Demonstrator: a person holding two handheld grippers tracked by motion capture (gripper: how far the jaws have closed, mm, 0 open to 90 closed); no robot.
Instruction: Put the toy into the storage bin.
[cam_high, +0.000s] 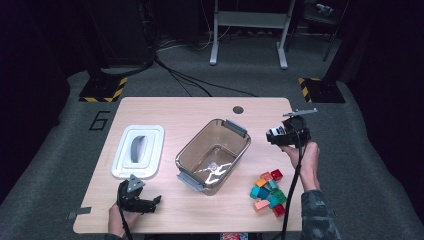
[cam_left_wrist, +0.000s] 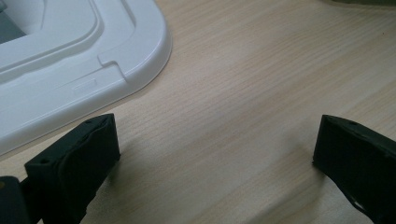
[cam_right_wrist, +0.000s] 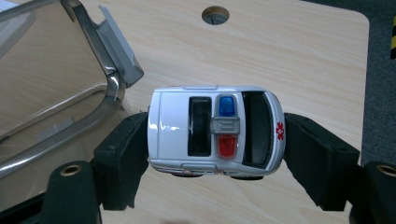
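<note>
Nearest to where the person stands, the left gripper (cam_high: 156, 201) rests low at the near left corner of the table (cam_high: 165, 112), its jaws spread wide with nothing but bare wood between them, as the left gripper view makes plain; just beyond it lies the white lid (cam_high: 138, 151) with its grey handle, flat on the table. At the near right sits a loose heap of coloured blocks (cam_high: 269, 193), untouched. A little farther, at the right side of the table, the right gripper (cam_high: 271, 137) is held up off the surface, clamped on a small white toy ambulance (cam_right_wrist: 216, 132): in the right gripper view its two black pads press on the car's front and back ends, so the car's long axis runs straight across from one jaw to the other, roof with the blue and red lights facing the camera. The clear plastic bin (cam_high: 214, 154) stands in the middle of the table, open and apparently empty, its long axis slanting from near left to far right. The relation that matters is this: the bin lies to the left of the held car, its far right grey latch corner (cam_right_wrist: 122, 51) the closest part. I judge the right hand the one placed to carry it over the rim, moving left and slightly nearer, then letting go above the open bin.
</note>
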